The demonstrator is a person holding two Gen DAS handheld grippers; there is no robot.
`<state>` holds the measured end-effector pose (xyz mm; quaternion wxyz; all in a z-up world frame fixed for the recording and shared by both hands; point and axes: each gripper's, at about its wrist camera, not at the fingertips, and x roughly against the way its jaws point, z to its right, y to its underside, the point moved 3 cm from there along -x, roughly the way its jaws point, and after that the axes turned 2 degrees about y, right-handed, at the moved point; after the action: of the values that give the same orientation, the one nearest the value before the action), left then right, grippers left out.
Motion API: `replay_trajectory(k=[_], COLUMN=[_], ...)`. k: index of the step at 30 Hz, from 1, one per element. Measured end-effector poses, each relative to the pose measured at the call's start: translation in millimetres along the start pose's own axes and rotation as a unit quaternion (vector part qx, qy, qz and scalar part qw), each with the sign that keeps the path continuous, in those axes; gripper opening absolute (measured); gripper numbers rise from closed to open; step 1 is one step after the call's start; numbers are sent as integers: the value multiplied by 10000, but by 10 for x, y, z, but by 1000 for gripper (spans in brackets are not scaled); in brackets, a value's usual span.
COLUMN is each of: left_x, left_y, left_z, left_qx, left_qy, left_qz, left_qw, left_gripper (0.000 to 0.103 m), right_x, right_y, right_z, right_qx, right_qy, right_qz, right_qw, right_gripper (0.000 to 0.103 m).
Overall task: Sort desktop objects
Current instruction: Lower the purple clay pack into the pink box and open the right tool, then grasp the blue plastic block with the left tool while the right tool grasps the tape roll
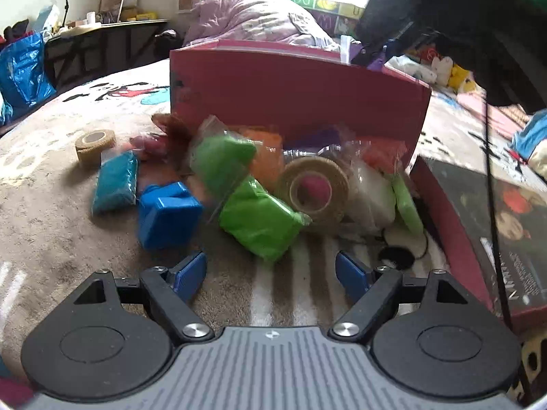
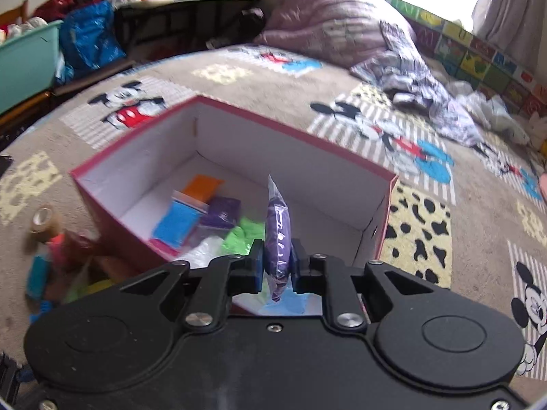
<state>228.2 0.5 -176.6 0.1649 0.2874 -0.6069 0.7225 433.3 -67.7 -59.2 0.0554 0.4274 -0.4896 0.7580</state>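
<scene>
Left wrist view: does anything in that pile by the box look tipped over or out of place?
Yes. The larger tape roll leans on its edge against the green packet, while the smaller tape roll sits flat and apart on the carpet. The packets lie jumbled against the red box.

Ahead of my left fingers (image 1: 186, 275): packets (image 1: 259, 220) heaped on blanket (image 1: 51, 205) | box (image 1: 297, 99) behind heap | tape roll (image 1: 312, 189) in heap | right fingers (image 2: 254, 266): packet (image 2: 278, 239) between, above box interior.
</scene>
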Motion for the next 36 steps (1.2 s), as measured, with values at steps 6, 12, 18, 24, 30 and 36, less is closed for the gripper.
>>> replay_trajectory(k=[6,12,18,24,30,36], left_x=[-24,-22,-21,-16,8,139], left_y=[-10,4,2,-3,-16,-54], left_z=[-41,-34,-33,-37,-59,-95], left_qx=[61,19,-2,-15,19,98], left_qy=[39,26,25,35,91,234], left_qz=[22,34,36,35,46,278], left_qw=[10000,10000,10000,10000,9999,9993], left_gripper=[83,83,83,83,83,83], right_x=[-381,-611,-606,-137,569,927], right_y=[-65,-52,-29,-1,329,1065], right_z=[-17,-4,65,200,62,-184], right_qx=[-73,-120,-359,-911,-1199,-1732], right_qy=[103,206,232,254,-175,-450], right_qz=[-502,-857,-871,-64,886,1400], right_qw=[9987,9960,9953,9955,9887,9739], right_gripper=[15,15,16,54,54,55])
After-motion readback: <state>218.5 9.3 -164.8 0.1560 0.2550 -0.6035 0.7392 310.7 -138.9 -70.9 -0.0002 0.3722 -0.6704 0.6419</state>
